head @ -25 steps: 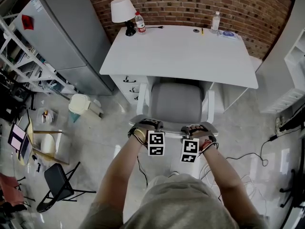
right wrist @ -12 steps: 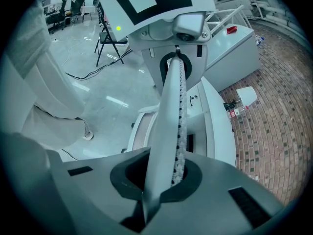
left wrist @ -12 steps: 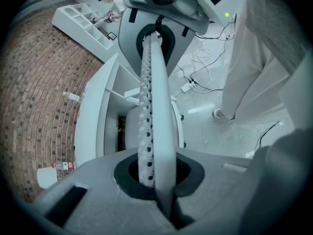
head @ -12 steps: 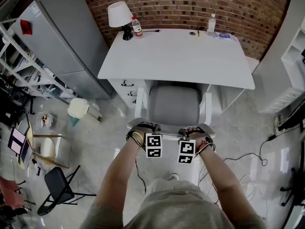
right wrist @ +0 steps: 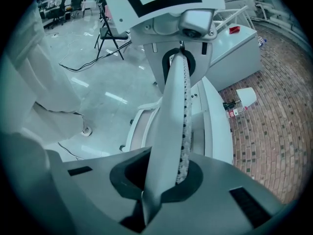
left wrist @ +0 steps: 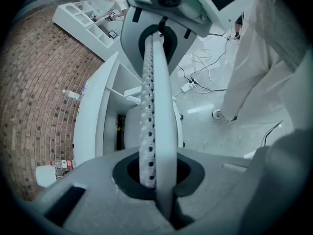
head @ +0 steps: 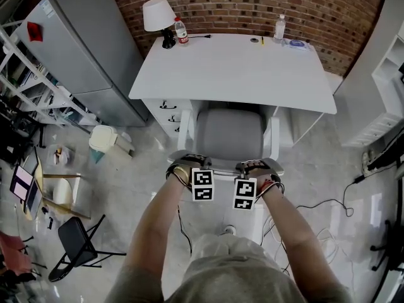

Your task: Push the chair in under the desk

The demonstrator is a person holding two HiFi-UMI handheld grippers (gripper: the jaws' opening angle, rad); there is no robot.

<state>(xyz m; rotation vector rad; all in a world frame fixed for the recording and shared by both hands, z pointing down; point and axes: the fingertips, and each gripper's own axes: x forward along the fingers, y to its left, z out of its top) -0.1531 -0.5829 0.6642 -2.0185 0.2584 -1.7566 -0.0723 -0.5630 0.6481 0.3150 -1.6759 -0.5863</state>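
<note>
Behind the chair point(head: 230, 134), left gripper point(head: 192, 163) and right gripper point(head: 252, 166), both clenched empty, seem pressed on its backrest; next, push it straight under the desk point(head: 233, 68).

Left claw point(left wrist: 156, 175), right claw point(right wrist: 166, 180) closed; arms stretched forward.

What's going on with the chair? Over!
Left gripper and right gripper both shut, at the backrest top. Chair seat partly under desk. Nothing seen blocking; cable on the floor, off to the side.
</note>
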